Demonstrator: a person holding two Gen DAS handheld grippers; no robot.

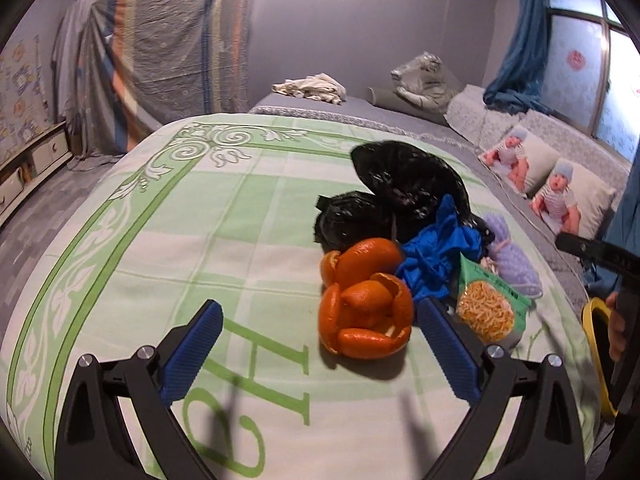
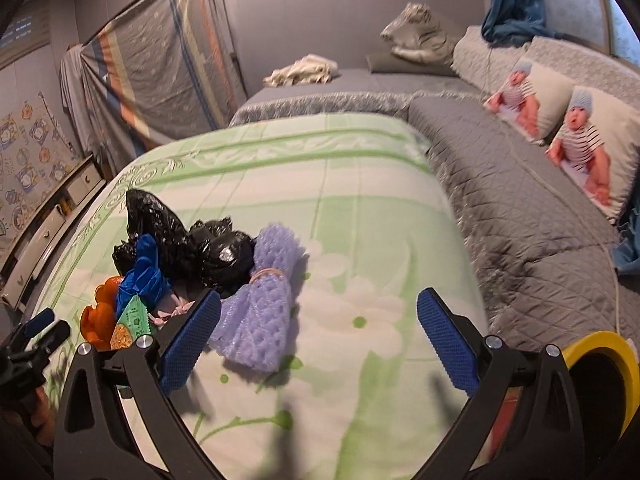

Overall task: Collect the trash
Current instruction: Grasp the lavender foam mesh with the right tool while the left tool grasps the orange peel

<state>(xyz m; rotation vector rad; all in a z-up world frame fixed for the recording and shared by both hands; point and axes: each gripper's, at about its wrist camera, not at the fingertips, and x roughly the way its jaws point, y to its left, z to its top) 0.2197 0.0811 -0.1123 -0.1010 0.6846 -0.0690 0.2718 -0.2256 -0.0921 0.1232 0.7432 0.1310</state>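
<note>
A pile of trash lies on the green-and-white blanket [image 1: 168, 240]. In the left wrist view it holds orange peel [image 1: 364, 308], black plastic bags [image 1: 400, 196], a blue wrapper [image 1: 436, 252], a green noodle packet [image 1: 490, 308] and purple foam netting [image 1: 512, 260]. My left gripper [image 1: 320, 346] is open, the peel just inside its right finger. In the right wrist view the purple netting [image 2: 260, 304] lies by my left finger, with the black bags [image 2: 200, 240], blue wrapper [image 2: 144, 276], peel [image 2: 100, 320] and packet [image 2: 134, 316] further left. My right gripper [image 2: 318, 340] is open and empty.
A yellow-rimmed bin [image 2: 604, 368] stands at the right, also in the left wrist view [image 1: 596, 344]. A grey quilted sofa [image 2: 520, 200] with baby-print cushions [image 2: 588, 152] runs along the right. A draped rack [image 1: 168, 52] and a low cabinet [image 1: 36, 160] stand at the left.
</note>
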